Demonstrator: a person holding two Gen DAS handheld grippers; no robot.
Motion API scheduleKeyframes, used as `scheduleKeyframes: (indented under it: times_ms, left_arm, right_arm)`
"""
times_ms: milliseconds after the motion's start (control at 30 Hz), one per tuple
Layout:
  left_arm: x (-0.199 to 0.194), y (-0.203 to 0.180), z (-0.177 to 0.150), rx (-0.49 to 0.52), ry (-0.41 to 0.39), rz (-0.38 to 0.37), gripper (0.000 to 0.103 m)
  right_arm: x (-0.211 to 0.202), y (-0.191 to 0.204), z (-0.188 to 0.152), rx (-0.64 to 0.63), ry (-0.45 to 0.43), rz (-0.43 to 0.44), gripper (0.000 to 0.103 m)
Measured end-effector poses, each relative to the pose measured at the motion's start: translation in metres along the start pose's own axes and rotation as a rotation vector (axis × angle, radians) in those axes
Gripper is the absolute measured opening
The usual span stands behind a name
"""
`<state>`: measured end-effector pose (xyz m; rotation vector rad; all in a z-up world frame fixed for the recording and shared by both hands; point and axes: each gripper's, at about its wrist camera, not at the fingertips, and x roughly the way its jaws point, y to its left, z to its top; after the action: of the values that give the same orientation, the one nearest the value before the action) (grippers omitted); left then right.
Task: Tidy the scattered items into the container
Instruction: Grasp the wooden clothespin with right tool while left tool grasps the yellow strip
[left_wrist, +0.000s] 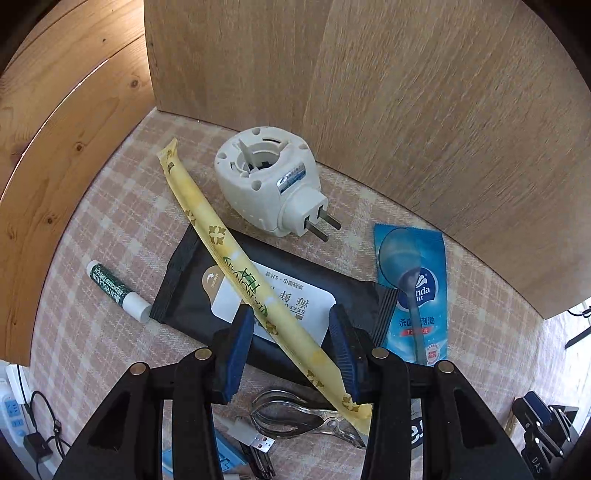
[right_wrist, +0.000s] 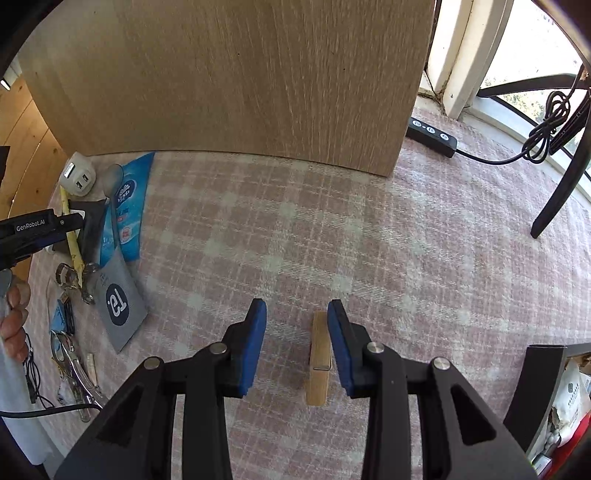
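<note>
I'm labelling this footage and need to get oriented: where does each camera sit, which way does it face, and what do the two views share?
Left wrist: on the left gripper, looking down along its open fingers at the yellow tea stick lying over a black pouch, near a wooden panel.
Right wrist: on the right gripper, facing the checked cloth; a clothespin lies between its open fingers.
Shared: the panel, tea stick, blue sachet, white plug-in unit; the right view also shows the left gripper.

— How many things do I see?
— One yellow tea stick (left_wrist: 236, 266), one white plug (left_wrist: 269, 181), one black pack (left_wrist: 266, 295), one blue packet (left_wrist: 413, 291), one lip balm (left_wrist: 118, 291).
— And by my right fingers?
— One wooden peg (right_wrist: 319, 360).
</note>
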<state>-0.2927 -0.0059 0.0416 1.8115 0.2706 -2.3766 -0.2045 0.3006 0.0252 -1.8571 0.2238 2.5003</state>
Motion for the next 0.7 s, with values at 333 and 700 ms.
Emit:
scheduleKeyframes:
  times_ms: [333, 700]
  left_arm:
    - [-0.003, 0.005, -0.01, -0.006, -0.037, 0.024, 0.021]
    - [-0.016, 0.026, -0.024, -0.064, -0.051, -0.016, 0.013]
  right_arm:
    - [0.007, -0.017, -0.009, 0.038, 0.023, -0.038, 0.019]
    - [-0.009, -0.029, -0.016, 0.091, -0.013, -0.02, 0.013]
